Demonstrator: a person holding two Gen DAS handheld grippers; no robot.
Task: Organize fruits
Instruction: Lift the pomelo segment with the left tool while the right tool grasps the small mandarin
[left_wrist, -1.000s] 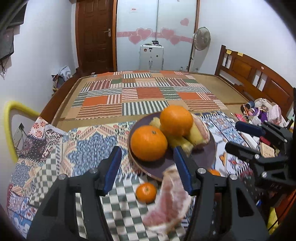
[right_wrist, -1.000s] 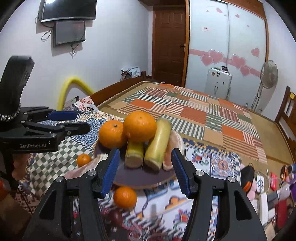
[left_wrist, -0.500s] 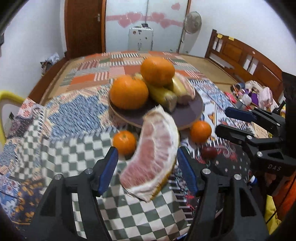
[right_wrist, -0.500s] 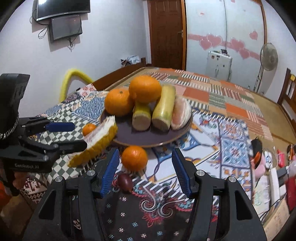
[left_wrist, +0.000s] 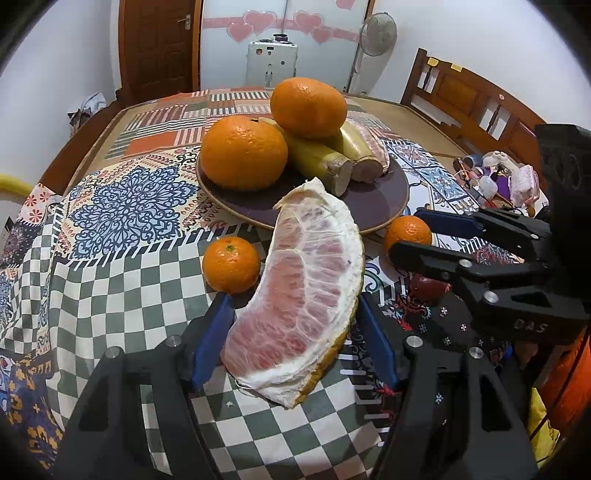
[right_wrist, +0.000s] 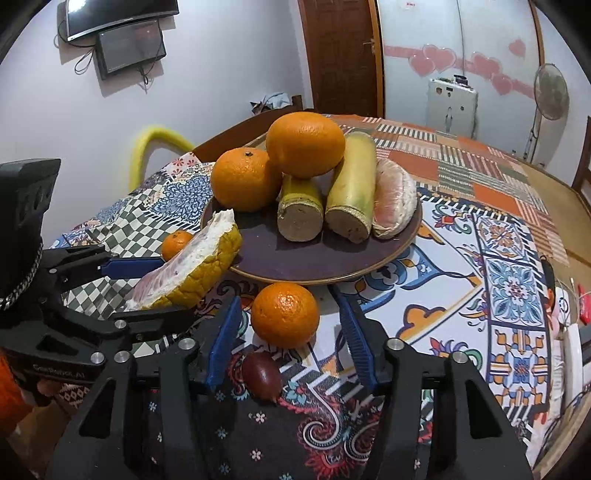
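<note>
A dark plate holds two large oranges, two sugarcane pieces and a peeled pomelo segment. A pink pomelo wedge lies on the cloth in front of the plate, between the open jaws of my left gripper; I cannot tell if they touch it. My right gripper is open around a small tangerine; a dark red fruit lies just before it. Another small tangerine sits left of the wedge.
The patterned cloth covers the table, dropping off at the left edge. Clutter of small items lies at the right side. A patchwork-covered bed lies beyond the plate.
Both grippers have moved lower and forward. The pomelo wedge now sits deeper between my left jaws. The small tangerine now sits between my right jaws.
</note>
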